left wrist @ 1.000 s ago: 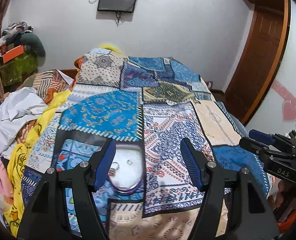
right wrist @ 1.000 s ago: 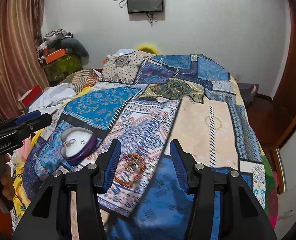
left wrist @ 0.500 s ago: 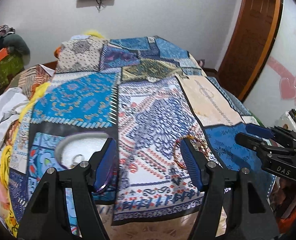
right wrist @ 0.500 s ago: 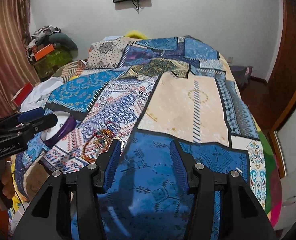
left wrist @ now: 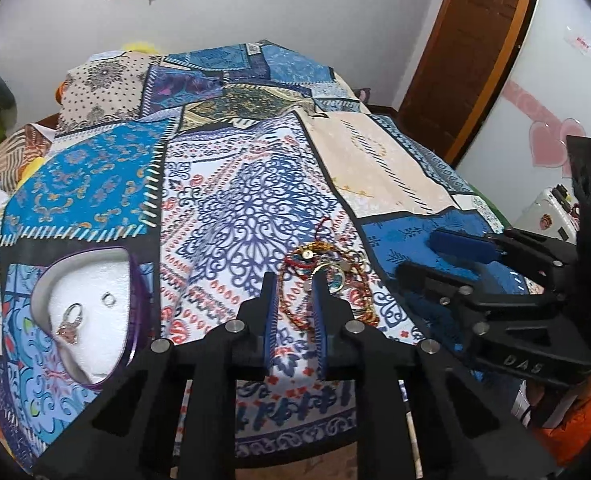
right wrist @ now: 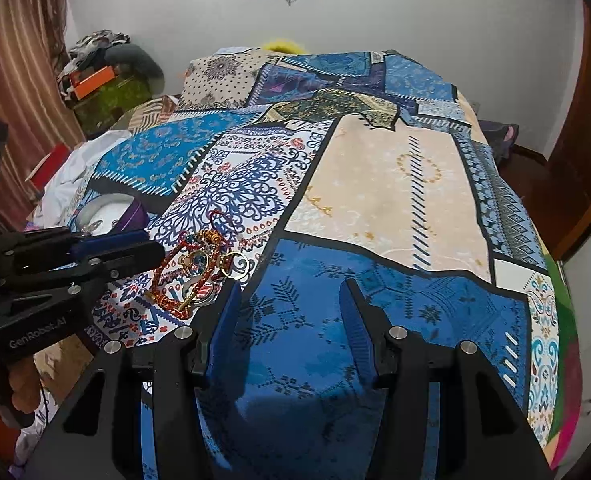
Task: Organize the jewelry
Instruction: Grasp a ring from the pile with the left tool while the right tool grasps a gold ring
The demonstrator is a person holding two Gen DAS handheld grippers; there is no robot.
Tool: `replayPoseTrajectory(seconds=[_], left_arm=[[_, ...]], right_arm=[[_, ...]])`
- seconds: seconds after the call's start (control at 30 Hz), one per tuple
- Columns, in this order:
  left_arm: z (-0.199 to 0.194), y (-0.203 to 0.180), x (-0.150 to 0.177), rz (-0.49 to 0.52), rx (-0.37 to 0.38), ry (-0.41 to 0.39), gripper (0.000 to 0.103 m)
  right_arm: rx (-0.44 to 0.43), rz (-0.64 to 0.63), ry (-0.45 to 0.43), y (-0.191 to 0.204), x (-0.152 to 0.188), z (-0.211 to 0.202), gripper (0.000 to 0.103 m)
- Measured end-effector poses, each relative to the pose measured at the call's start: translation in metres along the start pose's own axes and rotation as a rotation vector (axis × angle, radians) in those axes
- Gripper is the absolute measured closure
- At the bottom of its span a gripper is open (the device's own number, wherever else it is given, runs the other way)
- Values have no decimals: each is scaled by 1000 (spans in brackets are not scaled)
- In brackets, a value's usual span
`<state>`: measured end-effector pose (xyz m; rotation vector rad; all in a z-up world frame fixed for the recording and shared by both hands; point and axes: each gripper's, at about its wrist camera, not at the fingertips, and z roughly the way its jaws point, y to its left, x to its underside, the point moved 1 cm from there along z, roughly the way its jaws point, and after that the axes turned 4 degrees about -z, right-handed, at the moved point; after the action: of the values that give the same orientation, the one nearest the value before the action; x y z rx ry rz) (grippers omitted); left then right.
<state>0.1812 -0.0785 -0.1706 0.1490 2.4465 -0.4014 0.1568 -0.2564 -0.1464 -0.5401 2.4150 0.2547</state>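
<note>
The left hand-held gripper [left wrist: 295,280] has swung away from the purple heart-shaped jewellery box with its white lining [left wrist: 135,280], which a second ago sat between its wide-spread jaws, and now points at the tangle of red-and-gold thread bracelets and gold rings [left wrist: 327,280] lying on the blue patchwork bedspread [left wrist: 235,200]. Its jaws have just been closing and now stand only a narrow gap apart, with a strand of the red-and-gold bracelet running between the blue pads. Whether the pads already press on that strand cannot be told from either view. This reads as the start of a pick: the next piece is being taken up to go into the box.

The box lies to the left of this hand-held gripper, near but apart from it, open side up, and holds a silver ring with a stone [left wrist: 70,320] and a small plain ring [left wrist: 108,299]. The jewellery tangle lies directly ahead of and under the left tips.

The right hand-held gripper [right wrist: 291,292] hangs over the dark blue patch of the bedspread, jaws about half open and empty, with the tangle just beside its left finger and its tips apart from the pile.
</note>
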Motion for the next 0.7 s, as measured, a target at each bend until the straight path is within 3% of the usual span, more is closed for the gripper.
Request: replayPoseTrajectory(seconds=[0.5, 0.7], left_arm=[[20, -1, 2, -19, 28, 37, 90], [22, 1, 4, -27, 32, 26, 92]], right_arm=[[-52, -39, -1, 11, -6, 20, 56], [-50, -64, 7, 15, -9, 26, 65]])
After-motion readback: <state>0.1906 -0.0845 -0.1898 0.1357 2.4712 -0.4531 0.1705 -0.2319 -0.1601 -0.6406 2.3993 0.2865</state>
